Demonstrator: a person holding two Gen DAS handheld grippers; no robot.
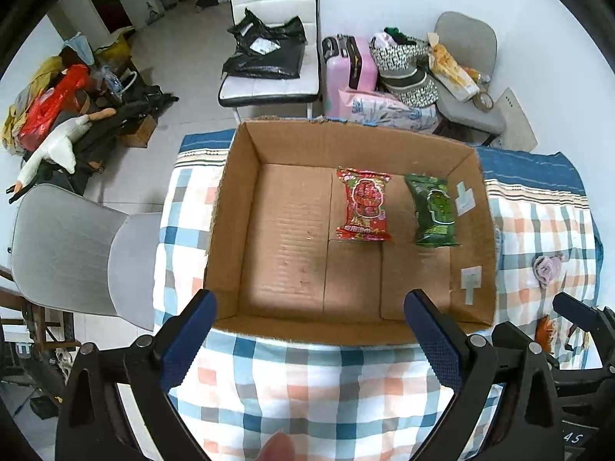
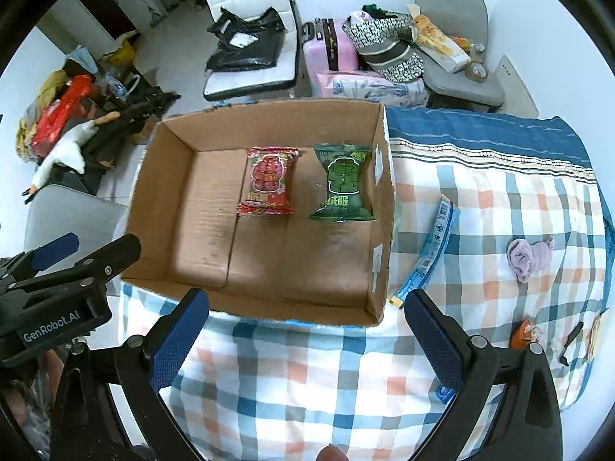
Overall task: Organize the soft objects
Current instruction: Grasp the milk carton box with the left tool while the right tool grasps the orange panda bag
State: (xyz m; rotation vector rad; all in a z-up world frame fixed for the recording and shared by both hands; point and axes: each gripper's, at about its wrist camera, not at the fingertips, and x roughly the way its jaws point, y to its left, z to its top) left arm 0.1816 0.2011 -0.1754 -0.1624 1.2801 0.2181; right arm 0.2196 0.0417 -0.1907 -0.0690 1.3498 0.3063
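An open cardboard box stands on the checked cloth. Inside lie a red packet and a green packet, side by side. On the cloth right of the box lie a long blue packet, a rolled lilac cloth and a small orange item. My left gripper is open and empty over the box's near wall. My right gripper is open and empty, just in front of the box.
A grey chair stands left of the table. Behind are a white chair with black bags, a pink suitcase and a chair piled with bags. A plush goose and clutter lie on the floor at left.
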